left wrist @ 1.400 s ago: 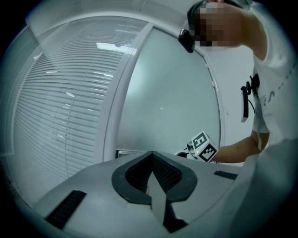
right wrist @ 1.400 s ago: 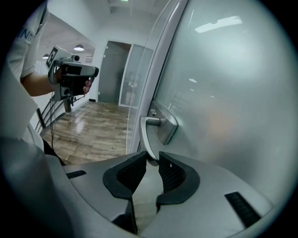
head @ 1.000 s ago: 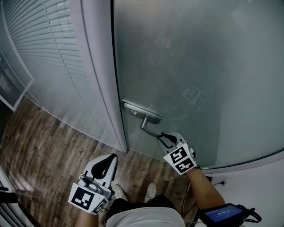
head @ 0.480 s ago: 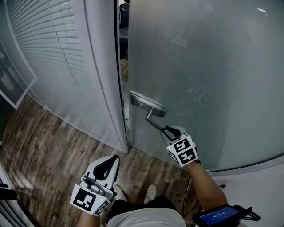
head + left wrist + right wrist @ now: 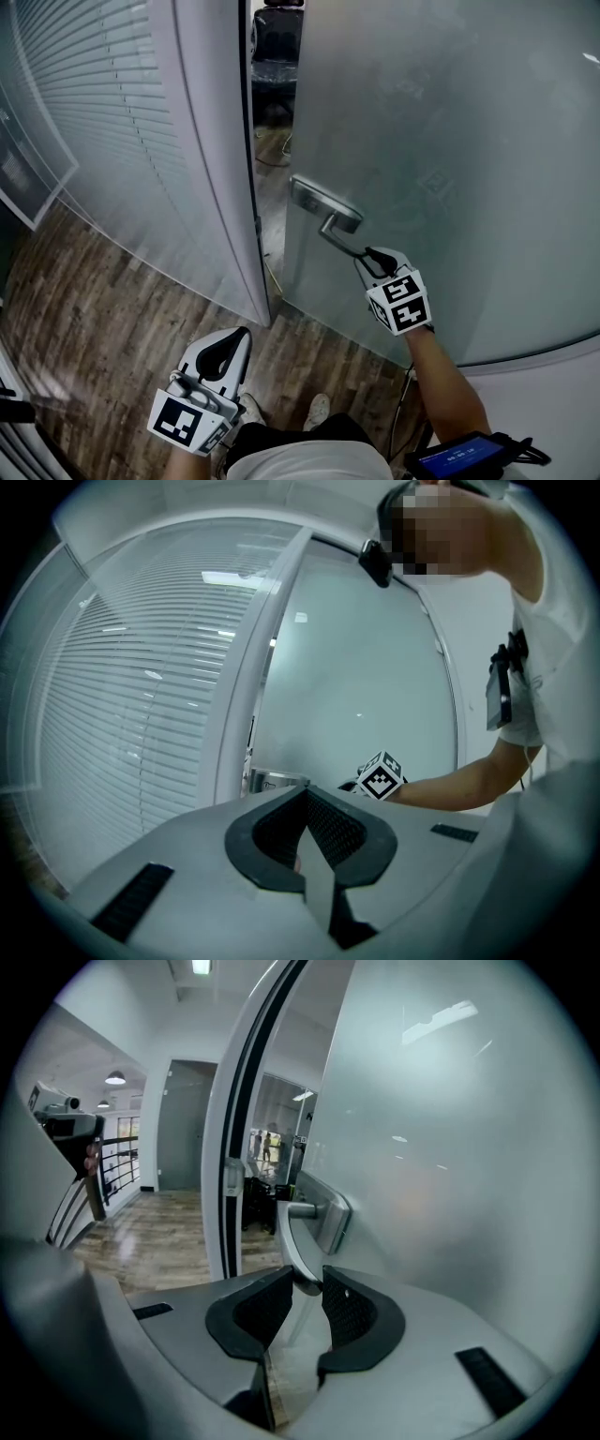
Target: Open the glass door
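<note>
The frosted glass door [image 5: 450,141] stands ajar, with a gap at its left edge by the frame. Its metal lever handle [image 5: 339,234] hangs tilted down from a plate [image 5: 319,204]. My right gripper [image 5: 375,258] has the lever's end between its pads; in the right gripper view the handle [image 5: 298,1241] runs into the right gripper [image 5: 307,1288], whose jaws are opening slightly while still touching the lever. My left gripper [image 5: 230,342] hangs low at the left, shut and empty, away from the door. In the left gripper view the left gripper [image 5: 307,794] points level at the door [image 5: 366,686].
A white door frame post [image 5: 211,159] stands left of the gap, then a frosted panel with blinds [image 5: 94,112]. The floor [image 5: 103,319] is wood planks. Through the gap a dark chair [image 5: 274,56] shows. My feet [image 5: 319,405] are near the door's foot.
The door has swung away from the frame and the gap has widened. My right gripper has moved up and right with the handle. The left gripper has stayed put.
</note>
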Tool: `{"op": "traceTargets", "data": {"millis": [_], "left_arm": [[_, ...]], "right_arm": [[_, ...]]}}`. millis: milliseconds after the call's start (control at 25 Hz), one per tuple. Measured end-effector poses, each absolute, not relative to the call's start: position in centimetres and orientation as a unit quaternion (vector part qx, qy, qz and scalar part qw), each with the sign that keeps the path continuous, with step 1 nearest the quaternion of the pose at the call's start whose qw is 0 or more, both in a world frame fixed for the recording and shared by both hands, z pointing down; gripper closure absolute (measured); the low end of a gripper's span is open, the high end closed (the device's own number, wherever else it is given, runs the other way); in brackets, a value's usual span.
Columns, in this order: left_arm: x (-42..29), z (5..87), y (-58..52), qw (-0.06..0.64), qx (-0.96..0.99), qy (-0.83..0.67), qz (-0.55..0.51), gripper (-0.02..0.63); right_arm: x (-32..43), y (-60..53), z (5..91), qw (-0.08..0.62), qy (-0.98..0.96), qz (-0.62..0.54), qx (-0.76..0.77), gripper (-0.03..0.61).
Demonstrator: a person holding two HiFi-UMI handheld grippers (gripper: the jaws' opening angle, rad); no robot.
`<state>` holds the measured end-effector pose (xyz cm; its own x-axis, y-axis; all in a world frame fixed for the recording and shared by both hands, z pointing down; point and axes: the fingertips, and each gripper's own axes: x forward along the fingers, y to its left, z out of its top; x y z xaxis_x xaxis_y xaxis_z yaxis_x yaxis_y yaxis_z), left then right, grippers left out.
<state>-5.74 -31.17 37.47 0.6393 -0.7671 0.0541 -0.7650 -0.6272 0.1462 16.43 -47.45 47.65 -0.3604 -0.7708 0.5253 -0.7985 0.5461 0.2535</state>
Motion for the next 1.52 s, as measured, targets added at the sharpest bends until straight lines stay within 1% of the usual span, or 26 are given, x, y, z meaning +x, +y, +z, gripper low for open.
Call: {"op": "traceTargets", "data": {"millis": [400,1080,1520], "left_arm": [[-5.5,37.8,-31.7,0.078,0.898,-0.432,-0.002,0.614],[-6.1,38.1,-32.1,0.083,0.889,-0.451,-0.007,0.614],[-5.9,38.6,-32.5,0.085,0.882,-0.463,-0.001,0.614]], "right_arm": [[19.6,-52.1,47.3,0.285,-0.815,0.045,0.503,0.483],[24.2,-58.0,47.2,0.299,-0.783,0.054,0.543,0.483],[27.9,-61.4,46.7,0.283,-0.764,0.066,0.576,0.483]]}}
